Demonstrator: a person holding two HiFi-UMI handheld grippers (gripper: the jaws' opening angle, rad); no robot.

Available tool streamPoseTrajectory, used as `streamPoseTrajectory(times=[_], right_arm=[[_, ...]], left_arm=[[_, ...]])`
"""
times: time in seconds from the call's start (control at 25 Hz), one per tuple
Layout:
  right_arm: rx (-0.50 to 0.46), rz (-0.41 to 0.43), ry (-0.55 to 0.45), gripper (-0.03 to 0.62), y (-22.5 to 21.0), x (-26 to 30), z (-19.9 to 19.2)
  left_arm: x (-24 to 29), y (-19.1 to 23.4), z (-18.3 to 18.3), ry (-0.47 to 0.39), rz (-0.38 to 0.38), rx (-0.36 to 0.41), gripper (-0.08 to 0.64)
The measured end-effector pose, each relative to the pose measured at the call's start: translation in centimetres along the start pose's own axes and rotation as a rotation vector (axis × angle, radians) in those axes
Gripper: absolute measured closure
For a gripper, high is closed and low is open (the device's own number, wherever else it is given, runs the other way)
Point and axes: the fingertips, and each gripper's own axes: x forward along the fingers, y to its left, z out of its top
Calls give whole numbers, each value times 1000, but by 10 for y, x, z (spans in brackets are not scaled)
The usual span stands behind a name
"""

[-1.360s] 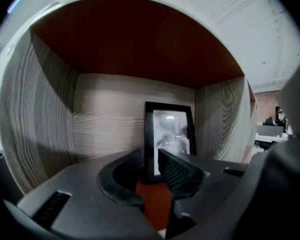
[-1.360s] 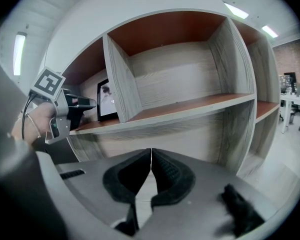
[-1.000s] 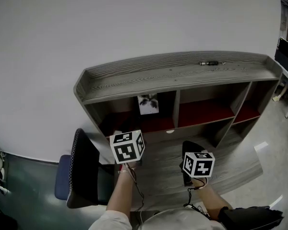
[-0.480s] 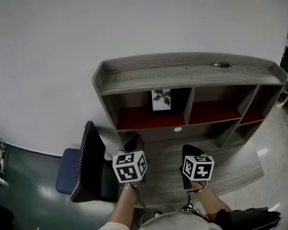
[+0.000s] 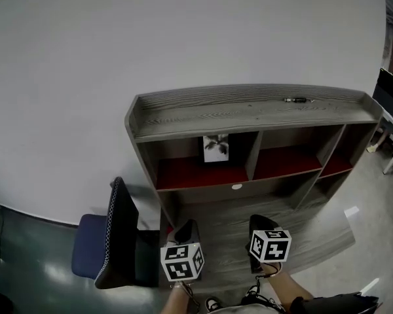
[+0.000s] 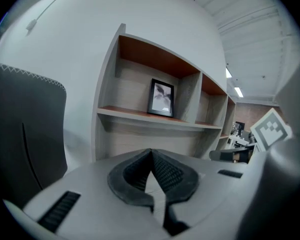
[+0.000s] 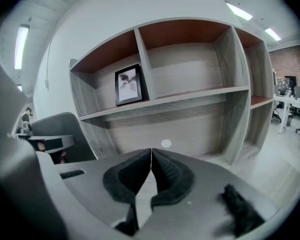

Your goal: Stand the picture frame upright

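The black picture frame [image 5: 215, 148] stands upright at the back of the desk hutch's left compartment, on the red shelf board. It also shows in the left gripper view [image 6: 161, 98] and the right gripper view [image 7: 129, 84]. My left gripper [image 5: 186, 228] hovers low over the desk top, well back from the frame, its jaws shut on nothing [image 6: 151, 151]. My right gripper [image 5: 262, 220] hangs beside it, also shut and empty [image 7: 151, 150].
The grey wooden hutch [image 5: 249, 110] has three open compartments and a raised top ledge with a small dark object [image 5: 296, 100] on it. A dark chair [image 5: 111, 244] with a blue seat stands left of the desk. A white round dot [image 5: 236, 187] marks the hutch's lower panel.
My left gripper has drawn back from the shelf toward the person. The right gripper has held its place. The frame stays upright in its compartment.
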Motion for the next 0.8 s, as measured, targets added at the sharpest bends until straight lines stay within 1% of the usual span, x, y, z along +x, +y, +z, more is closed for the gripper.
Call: streamPoseTrajectory(times=[0.16, 0.32, 0.4, 0.6, 0.8], right_arm=[[-12, -6, 6, 560, -9, -13, -5], [-41, 15, 10, 560, -12, -14, -8], [-53, 27, 20, 560, -15, -13, -8], [-59, 77, 9, 560, -17, -11, -2], [-97, 125, 20, 561, -14, -9, -1]], left_arm=[[-2, -12, -20, 21, 0, -32, 548], [-2, -15, -34, 35, 36, -56, 548], [-1, -18, -36, 40, 49, -70, 548], [8, -27, -38, 56, 72, -62, 548], [13, -38, -39, 64, 79, -66, 548]])
